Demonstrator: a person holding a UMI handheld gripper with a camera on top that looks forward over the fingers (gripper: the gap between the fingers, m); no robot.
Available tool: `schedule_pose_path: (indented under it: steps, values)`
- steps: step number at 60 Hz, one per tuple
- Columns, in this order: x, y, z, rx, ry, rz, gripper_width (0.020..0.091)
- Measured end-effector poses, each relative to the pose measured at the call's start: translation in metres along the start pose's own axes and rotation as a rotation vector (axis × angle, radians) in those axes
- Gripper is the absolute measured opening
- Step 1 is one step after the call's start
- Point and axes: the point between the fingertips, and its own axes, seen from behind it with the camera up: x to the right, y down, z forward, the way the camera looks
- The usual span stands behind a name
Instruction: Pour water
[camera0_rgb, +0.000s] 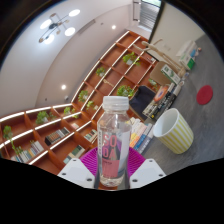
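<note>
While a yellow cup (173, 131) stands beyond, the tongs (112, 172) clamp an upright water bottle (113, 140) between both pads.

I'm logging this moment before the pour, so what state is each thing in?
water bottle: upright, white cap on, between the tongs
tongs: closed on the bottle, pink pads against its sides
yellow cup: beyond the bottle, tilted in view, contents not visible
</note>
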Motion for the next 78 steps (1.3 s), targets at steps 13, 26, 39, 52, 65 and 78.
schedule_pose_path:
  steps: [13,26,39,52,65,78]
  values:
    - [-0.004,-0.029,0.018,0.087,-0.073,0.622,0.0377]
    - [-0.004,-0.038,0.034,0.103,-0.103,1.033,0.0377]
    - [-0.009,-0.052,0.037,0.081,-0.141,1.13,0.0376]
    - [-0.019,-0.052,0.03,0.06,-0.139,1.059,0.0378]
    - [-0.046,-0.087,0.033,-0.015,-0.049,0.241,0.0379]
    - [0.027,-0.18,0.002,0.083,0.301,-0.575,0.0378]
